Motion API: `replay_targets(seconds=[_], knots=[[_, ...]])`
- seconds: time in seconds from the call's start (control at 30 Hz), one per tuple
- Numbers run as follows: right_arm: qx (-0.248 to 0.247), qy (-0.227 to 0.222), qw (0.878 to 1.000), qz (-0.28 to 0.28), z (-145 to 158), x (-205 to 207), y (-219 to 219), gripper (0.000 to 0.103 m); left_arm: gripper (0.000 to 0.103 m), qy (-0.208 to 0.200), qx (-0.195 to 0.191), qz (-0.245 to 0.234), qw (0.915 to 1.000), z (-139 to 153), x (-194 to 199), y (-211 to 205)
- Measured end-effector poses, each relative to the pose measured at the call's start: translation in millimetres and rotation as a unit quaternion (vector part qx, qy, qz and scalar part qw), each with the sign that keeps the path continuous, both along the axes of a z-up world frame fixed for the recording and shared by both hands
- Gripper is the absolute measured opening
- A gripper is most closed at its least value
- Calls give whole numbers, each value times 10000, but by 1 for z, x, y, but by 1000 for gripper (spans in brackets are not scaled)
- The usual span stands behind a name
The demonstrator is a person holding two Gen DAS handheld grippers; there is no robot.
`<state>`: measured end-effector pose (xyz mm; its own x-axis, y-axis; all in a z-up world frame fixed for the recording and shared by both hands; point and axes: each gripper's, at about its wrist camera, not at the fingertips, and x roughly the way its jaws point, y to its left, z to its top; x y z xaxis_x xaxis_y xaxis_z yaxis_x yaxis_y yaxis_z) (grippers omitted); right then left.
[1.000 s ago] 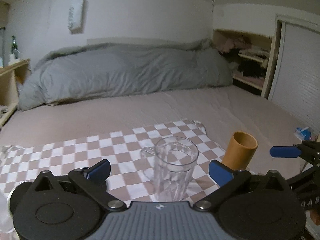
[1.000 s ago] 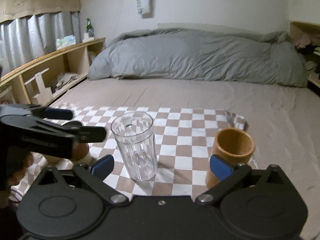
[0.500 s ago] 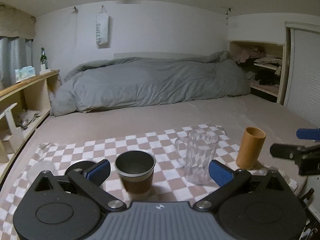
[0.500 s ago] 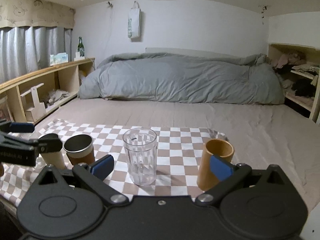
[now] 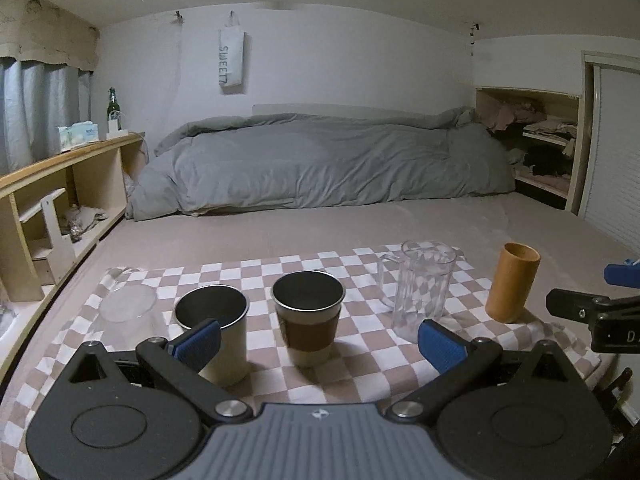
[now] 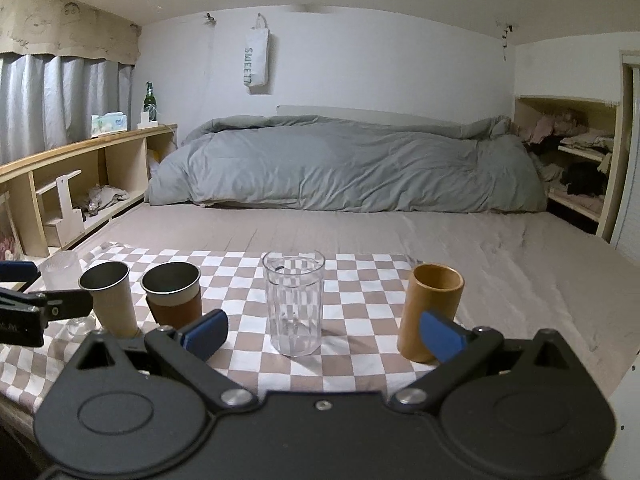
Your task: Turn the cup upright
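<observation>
Several cups stand upright in a row on a checkered cloth (image 5: 360, 360): a frosted glass (image 5: 126, 314), a steel tumbler (image 5: 218, 332), a brown-sleeved cup (image 5: 308, 320), a clear handled mug (image 5: 420, 286) and an orange cup (image 5: 512, 282). My left gripper (image 5: 318, 344) is open and empty, held back just short of the sleeved cup. My right gripper (image 6: 324, 334) is open and empty, held back in front of the clear mug (image 6: 294, 300), with the orange cup (image 6: 432, 308) to its right. Each gripper shows at the edge of the other's view.
The cloth (image 6: 360, 280) lies on a beige bed (image 6: 440, 240) with a grey duvet (image 6: 340, 164) at the back. Wooden shelves (image 5: 60, 200) run along the left and a cubby (image 6: 572, 160) stands at the right. The bed's front edge is close below the grippers.
Both grippers have drawn back and risen from the cups, so the whole row shows now. The left one has also swung left from the clear mug toward the sleeved cup.
</observation>
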<state>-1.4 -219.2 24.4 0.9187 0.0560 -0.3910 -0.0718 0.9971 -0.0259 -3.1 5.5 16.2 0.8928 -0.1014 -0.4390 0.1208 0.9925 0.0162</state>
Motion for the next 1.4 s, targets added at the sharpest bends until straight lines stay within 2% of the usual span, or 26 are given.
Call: replay_targets(seconds=[0.27,0.47,1.4], knots=[[69,3,9999,-95,-5,-9,6,103,103,-7,93,210,9997,-5,-6,5],[121,23,9999,-101,-7,-12,7,103,103,48,217,149,9996,-8,-5,0],[-35,72,9999,-93,-11,-12,13,103,103,42,101,221,9997,-8,-6,5]])
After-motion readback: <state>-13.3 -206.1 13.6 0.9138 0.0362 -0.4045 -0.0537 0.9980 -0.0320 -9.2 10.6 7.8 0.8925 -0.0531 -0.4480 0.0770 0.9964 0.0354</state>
